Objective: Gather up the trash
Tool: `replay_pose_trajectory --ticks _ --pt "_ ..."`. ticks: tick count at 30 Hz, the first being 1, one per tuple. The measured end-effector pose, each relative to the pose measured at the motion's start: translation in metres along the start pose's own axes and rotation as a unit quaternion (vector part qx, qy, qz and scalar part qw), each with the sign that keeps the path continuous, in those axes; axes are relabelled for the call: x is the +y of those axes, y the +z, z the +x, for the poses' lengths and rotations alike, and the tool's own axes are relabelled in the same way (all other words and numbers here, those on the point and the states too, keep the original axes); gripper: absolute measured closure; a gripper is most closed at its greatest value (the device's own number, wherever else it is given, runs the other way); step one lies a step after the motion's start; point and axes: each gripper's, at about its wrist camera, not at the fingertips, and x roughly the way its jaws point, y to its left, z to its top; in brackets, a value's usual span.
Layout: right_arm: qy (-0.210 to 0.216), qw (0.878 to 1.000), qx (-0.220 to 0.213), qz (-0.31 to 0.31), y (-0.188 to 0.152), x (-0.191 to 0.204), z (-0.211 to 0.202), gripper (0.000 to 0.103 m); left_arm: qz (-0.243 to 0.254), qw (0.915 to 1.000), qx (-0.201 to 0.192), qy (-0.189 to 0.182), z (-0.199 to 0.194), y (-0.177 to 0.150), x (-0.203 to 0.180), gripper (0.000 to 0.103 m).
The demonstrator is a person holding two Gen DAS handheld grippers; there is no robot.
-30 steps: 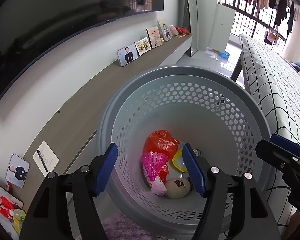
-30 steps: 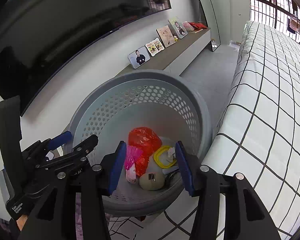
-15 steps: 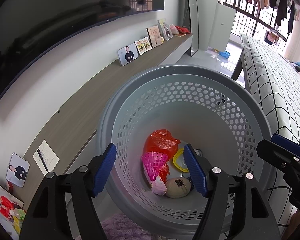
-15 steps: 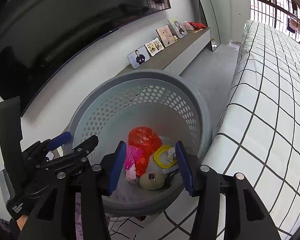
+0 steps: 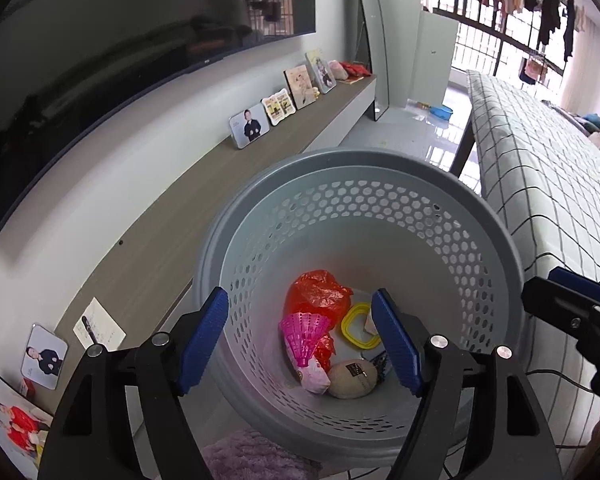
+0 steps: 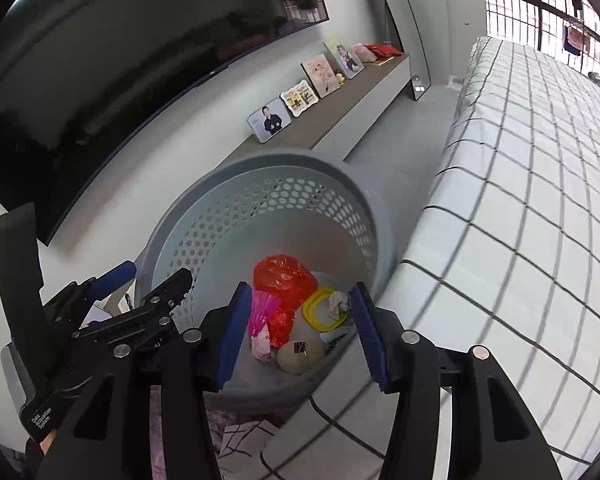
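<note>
The trash lies at the bottom of a grey perforated basket [image 5: 496, 248]: a red plastic bag [image 5: 316, 294], a pink shuttlecock [image 5: 304, 330], a yellow ring [image 5: 358, 330], a beige rounded object [image 5: 350, 378] and a crumpled scrap of paper [image 6: 337, 302]. The left gripper [image 5: 300, 340] hangs above the basket's near rim, its blue-padded jaws standing wide with nothing between them; the jaws have just been opening further, and the trash sits well below them, framed in the gap. The right gripper [image 6: 296, 332] is beside it, also over the near rim, jaws parted moderately and empty; these too have just been opening slightly. Neither set of pads touches any item. The basket mouth is broad and unobstructed, its walls sloping inward to a small floor where the items are packed together, the shuttlecock leaning on the red bag and the beige object nearest the viewer. The basket stands on the floor in a narrow aisle, close against a bed [image 6: 520, 200] with a checked cover on the right and a long low wooden shelf [image 5: 204, 208] on the left carrying framed photographs [image 5: 249, 126]. A large dark television [image 5: 100, 60] is mounted on the wall above the shelf. A barred window [image 5: 480, 8] with hanging laundry closes the far end.
</note>
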Motion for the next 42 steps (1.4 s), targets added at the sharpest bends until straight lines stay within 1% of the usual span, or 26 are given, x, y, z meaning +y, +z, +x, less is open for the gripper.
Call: replay_pose_trajectory --ticks 2,5,8,11,17,22,25,29,33,37,42 --pt "-0.005 1.0 -0.01 0.004 -0.004 -0.007 -0.015 0.049 0.01 0.9999 -0.005 -0.007 -0.007 0.001 -0.007 0.028" --pt "-0.019 1.0 -0.022 0.013 -0.01 -0.021 -0.036 0.049 0.025 0.9996 -0.01 -0.013 -0.017 0.003 -0.021 0.028" --pt "-0.038 0.998 -0.036 0.026 -0.02 -0.042 -0.062 0.049 0.04 0.9987 -0.022 -0.025 -0.031 0.006 -0.038 0.027" --pt "-0.06 0.996 -0.052 0.045 -0.03 -0.064 -0.087 0.048 0.052 0.9972 -0.038 -0.038 -0.047 0.01 -0.059 0.024" --pt "-0.102 0.987 -0.081 0.091 -0.049 -0.114 -0.13 0.048 0.077 0.9924 -0.058 -0.077 -0.076 0.013 -0.108 0.023" --pt "-0.126 0.98 -0.094 0.12 -0.065 -0.155 -0.159 0.048 0.108 0.9865 -0.057 -0.109 -0.088 0.01 -0.155 0.021" --pt "-0.138 0.977 -0.096 0.129 -0.071 -0.176 -0.171 0.048 0.119 0.9833 -0.053 -0.127 -0.091 0.008 -0.18 0.021" --pt "-0.154 0.974 -0.098 0.133 -0.077 -0.202 -0.182 0.048 0.14 0.9794 -0.05 -0.137 -0.095 0.002 -0.213 0.021" --pt "-0.158 0.973 -0.098 0.138 -0.084 -0.224 -0.189 0.048 0.161 0.9752 -0.049 -0.144 -0.099 -0.003 -0.244 0.021" --pt "-0.16 0.973 -0.094 0.134 -0.084 -0.238 -0.19 0.048 0.167 0.9733 -0.048 -0.15 -0.103 -0.004 -0.26 0.021" --pt "-0.161 0.975 -0.091 0.121 -0.08 -0.246 -0.189 0.048 0.177 0.9712 -0.042 -0.154 -0.105 -0.007 -0.277 0.021"
